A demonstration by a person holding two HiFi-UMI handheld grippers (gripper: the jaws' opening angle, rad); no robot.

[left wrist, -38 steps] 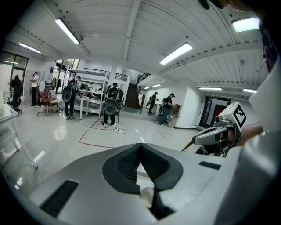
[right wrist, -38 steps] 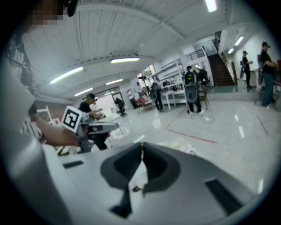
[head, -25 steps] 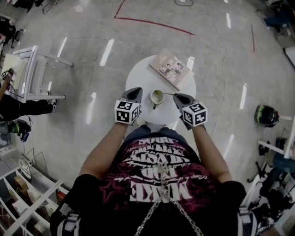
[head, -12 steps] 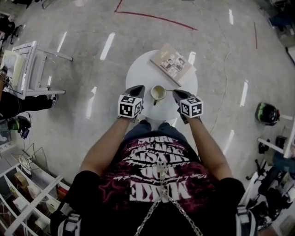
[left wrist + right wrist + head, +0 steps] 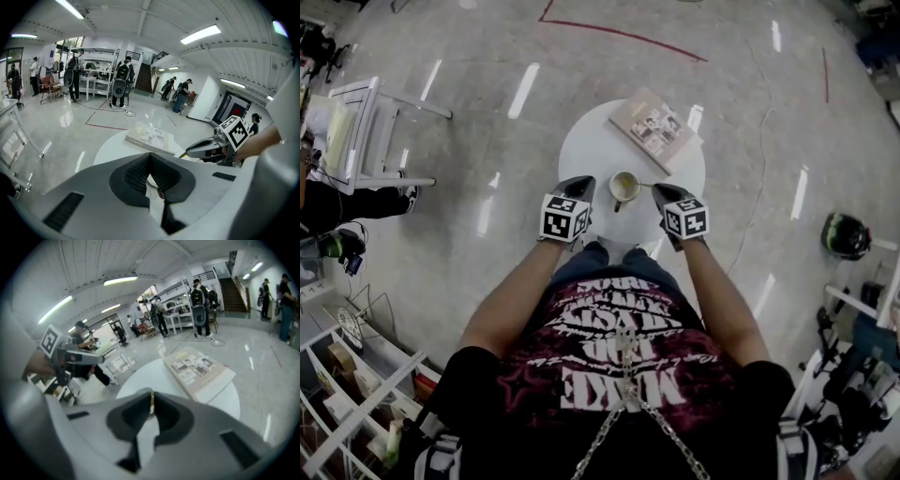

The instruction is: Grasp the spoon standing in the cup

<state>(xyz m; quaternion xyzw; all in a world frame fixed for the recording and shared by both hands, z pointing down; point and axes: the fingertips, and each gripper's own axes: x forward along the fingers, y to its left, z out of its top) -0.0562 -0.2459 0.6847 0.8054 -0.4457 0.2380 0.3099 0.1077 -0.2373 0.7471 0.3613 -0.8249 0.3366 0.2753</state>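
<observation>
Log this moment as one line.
right gripper: shut on spoon handle | left gripper: shut, empty, beside cup | cup: on round table

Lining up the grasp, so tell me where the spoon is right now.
In the head view the spoon stands in the cup at the near edge of the table, its handle reaching right into the shut jaws of the right gripper.
</observation>
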